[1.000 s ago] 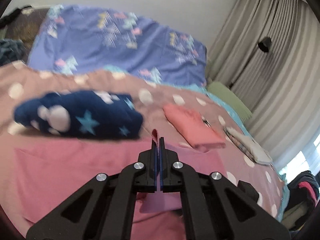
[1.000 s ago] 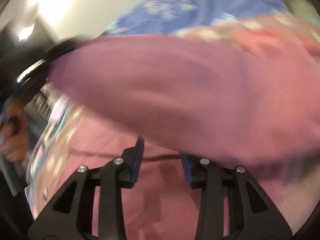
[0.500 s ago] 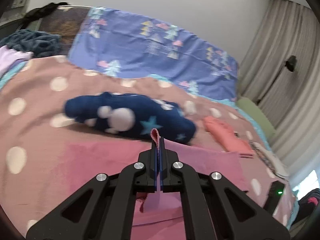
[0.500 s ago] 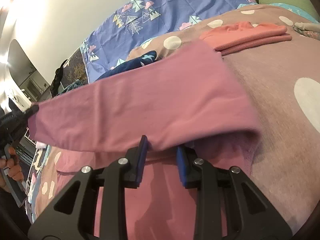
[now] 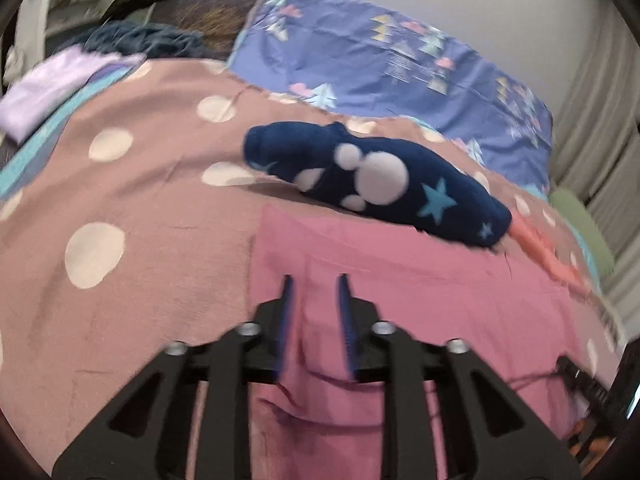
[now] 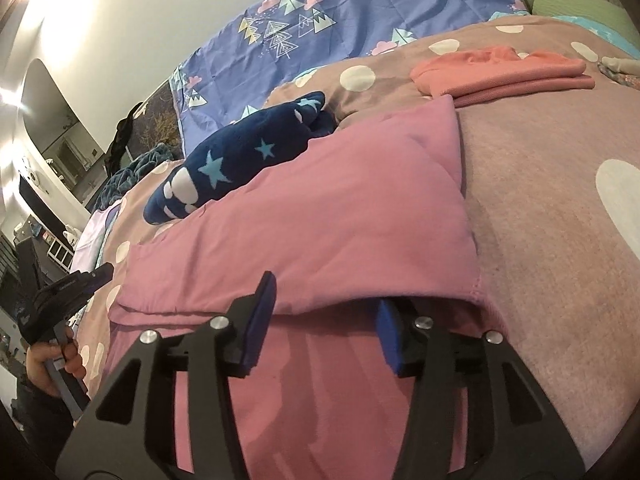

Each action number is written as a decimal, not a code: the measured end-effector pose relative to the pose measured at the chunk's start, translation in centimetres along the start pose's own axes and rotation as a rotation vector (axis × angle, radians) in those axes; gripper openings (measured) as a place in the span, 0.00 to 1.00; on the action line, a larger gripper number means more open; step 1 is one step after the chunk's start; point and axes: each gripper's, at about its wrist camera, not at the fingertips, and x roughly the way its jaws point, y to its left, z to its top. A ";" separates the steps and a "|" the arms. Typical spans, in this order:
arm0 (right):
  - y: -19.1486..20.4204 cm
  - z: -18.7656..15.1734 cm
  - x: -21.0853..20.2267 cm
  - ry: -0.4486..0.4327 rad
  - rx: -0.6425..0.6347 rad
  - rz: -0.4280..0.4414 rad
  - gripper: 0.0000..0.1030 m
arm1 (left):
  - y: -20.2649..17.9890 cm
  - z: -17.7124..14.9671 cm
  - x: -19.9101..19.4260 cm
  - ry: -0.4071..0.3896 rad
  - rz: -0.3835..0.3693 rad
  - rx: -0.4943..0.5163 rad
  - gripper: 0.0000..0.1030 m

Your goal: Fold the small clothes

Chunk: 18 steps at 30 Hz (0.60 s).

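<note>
right gripper (image 6: 324,300) jaws opening, folded pink garment (image 6: 304,208) edge draped over them, pads not pressing it; left gripper (image 5: 316,292) jaws opening over the same pink cloth, nothing pinched. only right view shows the hand (image 6: 52,360) holding the left gripper. navy star garment (image 5: 380,180) touches the pink's far edge, folded coral garment (image 6: 504,72) beyond; bare dotted blanket (image 5: 120,208) lies left of the pink

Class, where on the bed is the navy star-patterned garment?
In both views the navy garment lies on the dotted blanket, along the pink garment's far edge.
</note>
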 end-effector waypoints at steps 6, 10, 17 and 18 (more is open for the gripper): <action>-0.6 -0.6 -1.2 0.013 0.003 -0.037 0.46 | -1.6 -2.9 2.2 0.084 0.130 0.126 0.47; -2.4 -1.2 -3.2 0.017 0.049 -0.074 0.42 | -1.7 -3.0 2.4 0.079 0.157 0.134 0.50; -1.5 0.0 -7.9 -0.037 -0.031 -0.063 0.42 | -2.5 -3.6 2.8 0.075 0.253 0.172 0.64; -1.3 0.8 -8.3 -0.073 -0.047 -0.077 0.42 | -2.3 -3.6 2.8 0.078 0.247 0.163 0.64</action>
